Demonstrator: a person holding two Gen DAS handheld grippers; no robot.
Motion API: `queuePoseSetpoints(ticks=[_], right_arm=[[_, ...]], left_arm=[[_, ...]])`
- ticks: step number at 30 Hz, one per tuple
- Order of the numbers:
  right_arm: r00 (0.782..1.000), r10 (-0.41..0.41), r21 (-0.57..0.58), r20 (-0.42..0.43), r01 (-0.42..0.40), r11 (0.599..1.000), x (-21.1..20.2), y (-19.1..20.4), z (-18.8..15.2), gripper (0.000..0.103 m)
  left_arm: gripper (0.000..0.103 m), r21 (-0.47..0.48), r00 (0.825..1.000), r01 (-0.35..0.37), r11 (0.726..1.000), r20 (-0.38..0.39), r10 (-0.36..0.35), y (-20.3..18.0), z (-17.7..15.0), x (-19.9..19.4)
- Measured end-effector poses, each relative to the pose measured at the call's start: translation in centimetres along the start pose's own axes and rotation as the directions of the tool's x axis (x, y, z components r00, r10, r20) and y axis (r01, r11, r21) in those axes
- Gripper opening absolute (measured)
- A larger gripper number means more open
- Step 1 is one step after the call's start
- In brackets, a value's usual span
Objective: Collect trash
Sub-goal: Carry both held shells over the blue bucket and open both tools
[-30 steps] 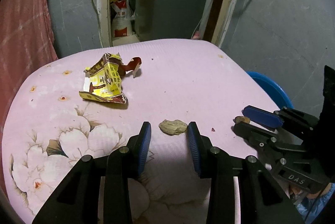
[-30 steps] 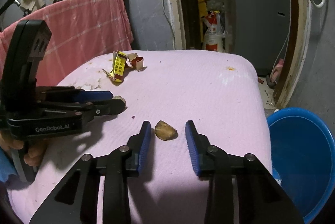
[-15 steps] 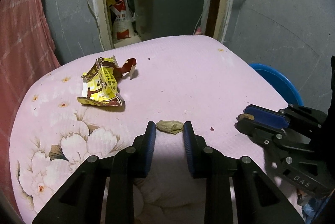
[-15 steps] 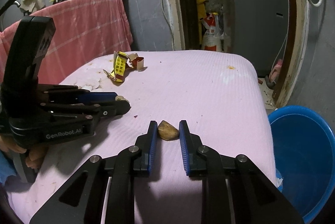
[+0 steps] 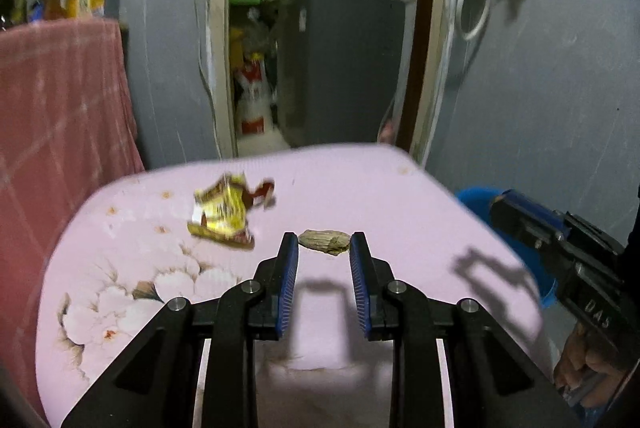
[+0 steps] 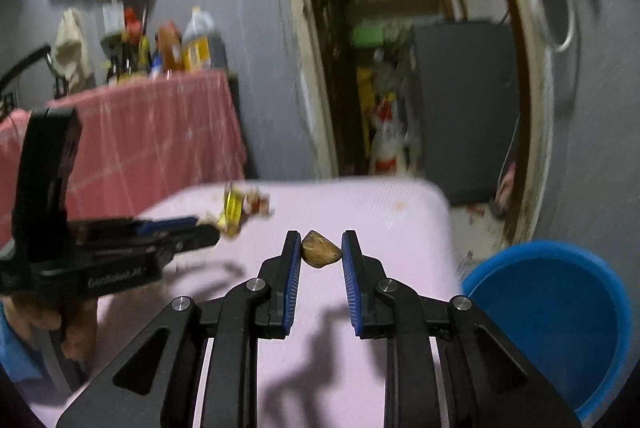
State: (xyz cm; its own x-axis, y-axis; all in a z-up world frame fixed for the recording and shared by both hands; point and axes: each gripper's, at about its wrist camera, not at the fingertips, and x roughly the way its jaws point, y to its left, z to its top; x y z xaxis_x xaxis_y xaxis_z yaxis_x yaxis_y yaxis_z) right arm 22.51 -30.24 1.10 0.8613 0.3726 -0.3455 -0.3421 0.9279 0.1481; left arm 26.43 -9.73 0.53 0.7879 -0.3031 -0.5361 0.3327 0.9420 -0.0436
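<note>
Pink table, blurred wrapper, each hand-held gripper clamping a brown scrap.

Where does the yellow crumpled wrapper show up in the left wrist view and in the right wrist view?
Left wrist view: yellow crumpled wrapper lies left of centre on the pink tablecloth, up and left of the hand-held gripper's fingertips.
Right wrist view: the wrapper sits at the cloth's far left edge, just past the tip of the other hand-held gripper.
Shared landmark: the blue bucket, right of the table in both views.
</note>
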Motion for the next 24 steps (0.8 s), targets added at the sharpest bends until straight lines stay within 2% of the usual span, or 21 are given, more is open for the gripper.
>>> queuePoseSetpoints(ticks=[3, 9, 16, 20, 24], right_arm=[[0.995, -0.037, 0.024, 0.088, 0.035, 0.999, -1.9, -0.9, 1.0, 0.019], [0.965, -0.137, 0.062, 0.224, 0.126, 0.99, -5.6, -3.2, 2.8, 0.019], [0.934, -0.222, 0.142, 0.28, 0.188, 0.972, -8.8, -6.9, 3.8, 0.019], [0.914, -0.284, 0.169, 0.29, 0.243, 0.955, -10.0, -8.7, 3.8, 0.019], [0.907, -0.337, 0.186, 0.254, 0.296, 0.937, -10.1, -10.8, 3.2, 0.019]], left_arm=[[0.022, 0.008, 0.998, 0.002, 1.0, 0.067, -0.003, -1.5, 0.6, -1.3], [0.022, -0.019, 0.98, 0.05, 0.999, 0.193, -0.045, -4.2, 2.3, -2.8], [0.022, 0.014, 0.95, 0.098, 0.995, 0.295, -0.098, -8.3, 4.8, -3.3], [0.022, 0.015, 0.945, 0.137, 0.99, 0.298, -0.135, -10.0, 5.7, -2.3], [0.022, 0.023, 0.947, 0.173, 0.985, 0.27, -0.173, -12.4, 6.2, -0.9]])
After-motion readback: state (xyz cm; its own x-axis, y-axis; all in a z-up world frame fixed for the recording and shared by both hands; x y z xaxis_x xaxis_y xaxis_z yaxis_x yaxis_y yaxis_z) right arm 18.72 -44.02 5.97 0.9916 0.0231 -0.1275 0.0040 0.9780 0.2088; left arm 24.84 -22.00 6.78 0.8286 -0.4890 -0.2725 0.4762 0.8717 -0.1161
